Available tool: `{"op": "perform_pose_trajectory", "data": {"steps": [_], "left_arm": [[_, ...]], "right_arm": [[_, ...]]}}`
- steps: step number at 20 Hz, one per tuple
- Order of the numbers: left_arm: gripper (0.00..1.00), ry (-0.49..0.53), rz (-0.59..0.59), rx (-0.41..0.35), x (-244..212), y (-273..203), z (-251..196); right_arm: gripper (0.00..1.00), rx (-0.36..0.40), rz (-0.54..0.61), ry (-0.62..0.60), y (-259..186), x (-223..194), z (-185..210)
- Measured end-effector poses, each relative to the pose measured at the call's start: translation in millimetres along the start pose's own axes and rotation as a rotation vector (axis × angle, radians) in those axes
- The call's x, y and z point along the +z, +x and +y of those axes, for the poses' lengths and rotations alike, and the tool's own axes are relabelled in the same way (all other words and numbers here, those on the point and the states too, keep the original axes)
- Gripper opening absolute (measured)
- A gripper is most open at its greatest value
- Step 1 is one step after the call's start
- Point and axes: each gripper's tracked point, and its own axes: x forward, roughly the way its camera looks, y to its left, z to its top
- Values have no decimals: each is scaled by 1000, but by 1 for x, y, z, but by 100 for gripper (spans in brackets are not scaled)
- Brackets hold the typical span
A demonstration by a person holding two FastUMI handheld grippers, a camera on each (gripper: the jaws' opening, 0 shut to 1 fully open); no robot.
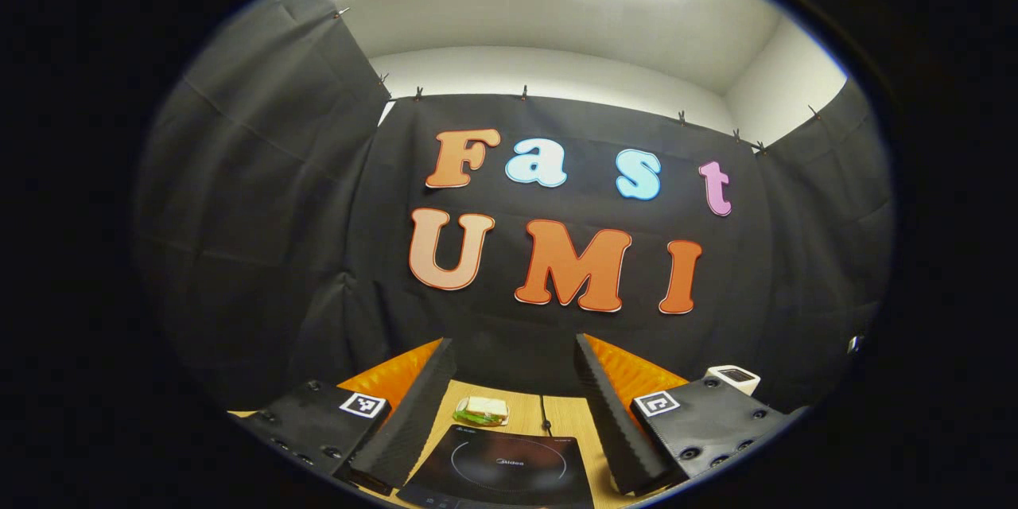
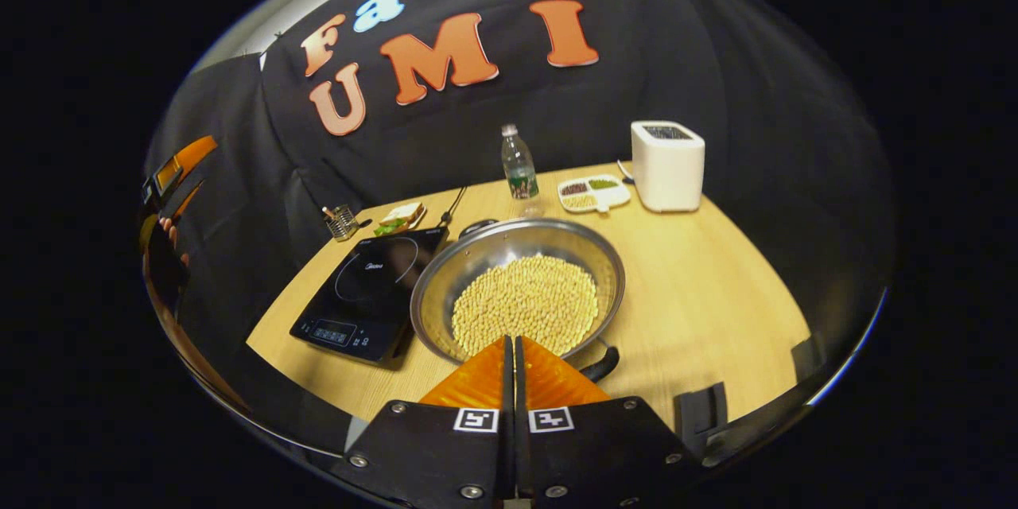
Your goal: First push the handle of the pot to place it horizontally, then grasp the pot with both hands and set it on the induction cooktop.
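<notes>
A steel pot (image 2: 477, 254) full of pale beans (image 2: 525, 302) stands on the wooden table, just right of the black induction cooktop (image 2: 374, 286). Its dark handle (image 2: 602, 364) sticks out at the near rim, pointing toward me and slightly right. My right gripper (image 2: 510, 339) is shut with nothing in it; its tips hang over the pot's near rim, just left of the handle. My left gripper (image 1: 513, 339) is open and held high, with the cooktop (image 1: 509, 465) below and between its fingers. In the right gripper view, it is held by a hand at the far left edge (image 2: 171, 175).
Behind the cooktop lie a sandwich (image 2: 402, 216) and a wire holder (image 2: 342, 223). A water bottle (image 2: 518, 163), a divided dish (image 2: 594, 192) and a white toaster (image 2: 666, 165) stand at the back of the table (image 2: 716, 286). Bare wood lies right of the pot.
</notes>
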Motion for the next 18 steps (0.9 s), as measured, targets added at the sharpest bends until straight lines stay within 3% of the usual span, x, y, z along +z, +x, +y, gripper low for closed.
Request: {"op": "perform_pose_trajectory", "data": {"steps": [5,13,18], "left_arm": [[97,-14,22,3,-9,4,2],[98,-4,34,-5,-19,10,-1],[98,13,48,-1,-25,11,-1]], "right_arm": [[0,61,133,82,14,-37,14],[0,39,351,276,41,-78,-3],[0,31,377,373,52,-71,-10]]}}
